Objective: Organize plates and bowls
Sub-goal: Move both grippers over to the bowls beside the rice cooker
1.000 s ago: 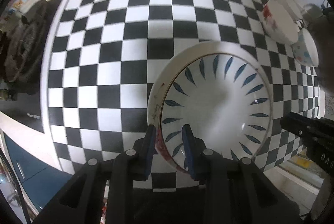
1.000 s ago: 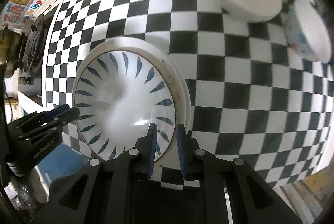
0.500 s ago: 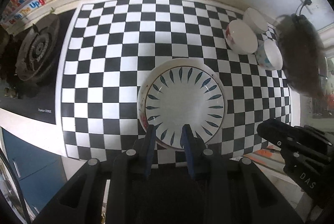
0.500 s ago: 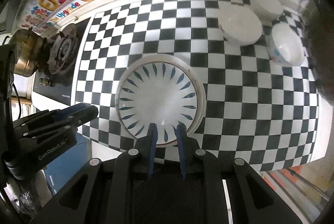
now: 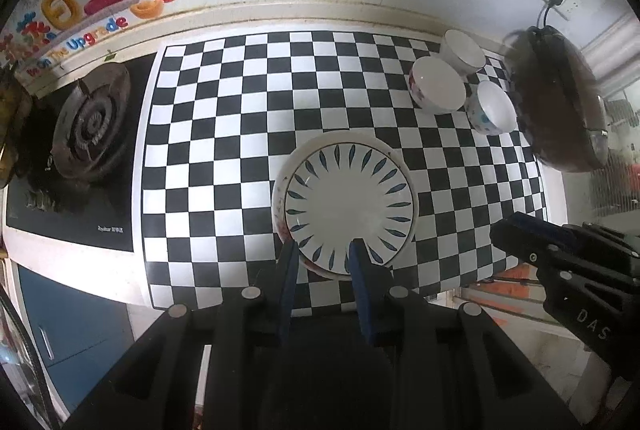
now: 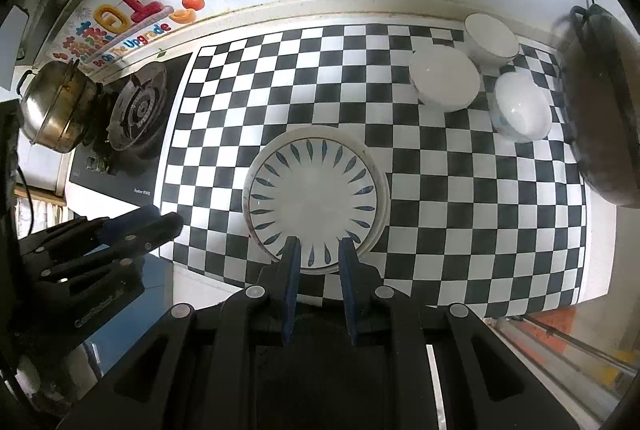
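Two claws hang above the checkered worktop [image 5: 224, 133], both with a narrow gap between the pads and nothing gripped: the left claw [image 5: 323, 250] and the right claw [image 6: 319, 245]. A second ago they sat low at the plate rim; now both are higher, and more of the kitchen shows. Beneath them, the blue-leaf plate [image 5: 348, 199] rests on a larger plate. Farther off, three bowls [image 5: 438, 85] cluster near a dark pan [image 5: 560, 109].
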`<act>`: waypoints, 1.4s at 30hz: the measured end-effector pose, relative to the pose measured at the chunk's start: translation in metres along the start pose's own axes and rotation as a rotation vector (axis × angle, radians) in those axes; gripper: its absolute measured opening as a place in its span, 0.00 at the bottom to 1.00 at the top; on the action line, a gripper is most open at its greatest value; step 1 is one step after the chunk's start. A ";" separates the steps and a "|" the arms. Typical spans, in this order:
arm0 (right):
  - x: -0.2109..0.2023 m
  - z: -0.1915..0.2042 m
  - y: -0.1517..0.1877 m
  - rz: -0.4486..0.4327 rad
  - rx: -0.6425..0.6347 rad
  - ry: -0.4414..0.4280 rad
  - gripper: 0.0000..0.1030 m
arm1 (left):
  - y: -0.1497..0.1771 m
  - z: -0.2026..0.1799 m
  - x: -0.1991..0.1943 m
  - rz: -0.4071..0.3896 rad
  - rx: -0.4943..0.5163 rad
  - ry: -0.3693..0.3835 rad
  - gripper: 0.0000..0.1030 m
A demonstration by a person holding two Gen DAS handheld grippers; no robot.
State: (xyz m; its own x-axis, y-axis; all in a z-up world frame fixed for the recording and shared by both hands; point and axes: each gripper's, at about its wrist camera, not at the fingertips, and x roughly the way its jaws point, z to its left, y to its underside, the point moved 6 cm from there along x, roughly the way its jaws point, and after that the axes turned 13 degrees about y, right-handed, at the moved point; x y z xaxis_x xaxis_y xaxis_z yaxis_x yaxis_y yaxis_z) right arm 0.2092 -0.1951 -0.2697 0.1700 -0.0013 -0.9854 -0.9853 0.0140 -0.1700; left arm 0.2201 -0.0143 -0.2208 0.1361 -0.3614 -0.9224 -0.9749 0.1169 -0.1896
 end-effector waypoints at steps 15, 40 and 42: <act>0.013 -0.035 -0.027 -0.045 0.165 -0.052 0.58 | -0.070 0.014 0.014 -0.090 -0.025 0.070 0.28; 0.241 -0.207 -0.249 0.205 -0.045 0.027 0.52 | -0.199 -0.066 0.261 0.139 -0.211 0.036 0.28; 0.255 -0.206 -0.251 0.232 -0.075 0.033 0.49 | -0.203 -0.068 0.263 0.118 -0.208 0.041 0.28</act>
State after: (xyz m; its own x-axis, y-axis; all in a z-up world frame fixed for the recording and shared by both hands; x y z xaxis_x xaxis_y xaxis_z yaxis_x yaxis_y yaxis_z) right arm 0.4966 -0.4047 -0.4790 -0.0599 -0.0391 -0.9974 -0.9965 -0.0565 0.0621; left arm 0.4417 -0.1964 -0.4019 0.0157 -0.3946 -0.9187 -0.9995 -0.0308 -0.0039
